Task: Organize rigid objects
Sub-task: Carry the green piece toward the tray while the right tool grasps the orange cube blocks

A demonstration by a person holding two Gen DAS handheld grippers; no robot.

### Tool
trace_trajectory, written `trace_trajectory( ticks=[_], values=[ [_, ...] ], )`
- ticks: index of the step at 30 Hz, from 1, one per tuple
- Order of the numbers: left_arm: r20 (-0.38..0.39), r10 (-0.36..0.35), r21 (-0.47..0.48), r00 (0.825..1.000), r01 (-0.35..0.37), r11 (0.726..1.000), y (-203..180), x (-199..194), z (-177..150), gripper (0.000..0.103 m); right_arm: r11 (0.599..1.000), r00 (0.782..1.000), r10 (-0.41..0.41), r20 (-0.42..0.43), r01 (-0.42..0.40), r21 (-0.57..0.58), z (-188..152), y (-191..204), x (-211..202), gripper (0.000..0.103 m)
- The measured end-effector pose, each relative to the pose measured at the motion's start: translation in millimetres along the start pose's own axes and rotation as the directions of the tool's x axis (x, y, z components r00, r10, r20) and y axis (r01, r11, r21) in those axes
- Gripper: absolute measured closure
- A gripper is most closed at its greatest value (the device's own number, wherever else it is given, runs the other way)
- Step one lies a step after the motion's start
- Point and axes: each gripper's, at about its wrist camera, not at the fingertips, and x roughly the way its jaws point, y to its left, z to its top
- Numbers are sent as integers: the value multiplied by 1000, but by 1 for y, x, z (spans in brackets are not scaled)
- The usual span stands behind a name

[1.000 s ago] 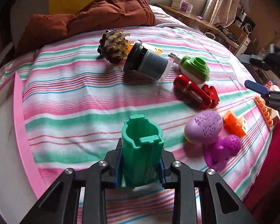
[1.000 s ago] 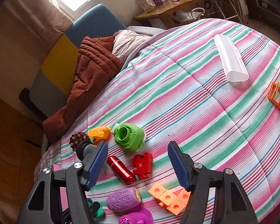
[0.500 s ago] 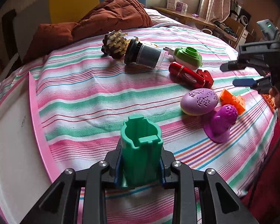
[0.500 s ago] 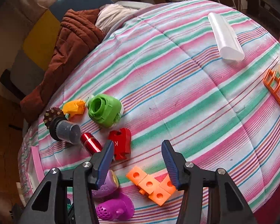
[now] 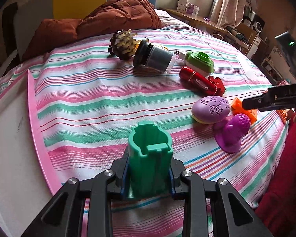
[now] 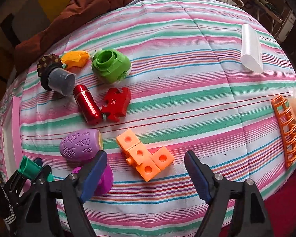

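You are clamping the green cup [image 5: 150, 158] in your left gripper [image 5: 149, 179]. Your right gripper [image 6: 146, 175], fingers just widened and empty, is hovering over the orange blocks [image 6: 146, 158]; straddle them squarely. Beyond the blocks are lying the red tube [image 6: 87, 104] and green cap [image 6: 110, 65].

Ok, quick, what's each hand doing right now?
Left tongs: shut on the green cup.
Right tongs: open, just widened, holding nothing, above the orange blocks.

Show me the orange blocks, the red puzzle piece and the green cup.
orange blocks [image 6: 146, 158], right wrist view, top of the middle cube.
red puzzle piece [image 6: 116, 103], right wrist view, flat face by the letter.
green cup [image 5: 150, 158], left wrist view, front wall below the rim.
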Motion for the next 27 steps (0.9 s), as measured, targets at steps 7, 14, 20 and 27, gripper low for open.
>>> trace_trajectory(
  ticks=[7,14,20,27],
  values=[
    [-2,-13,-18,1000,13,1000,2,0,0,72,991,990,-111,-83,105,-79,2,14,18,46],
    [5,-4,-8,1000,4,1000,1,-1,-2,72,997,997,-69,26,69,-27,7,13,15,61],
    [7,7,-10,1000,-7,1000,0,0,-1,72,996,995,51,86,-57,75,10,-7,7,51],
    [15,7,-9,1000,-7,1000,0,0,-1,72,1000,995,-12,102,9,29,14,5,13,33]
  ],
)
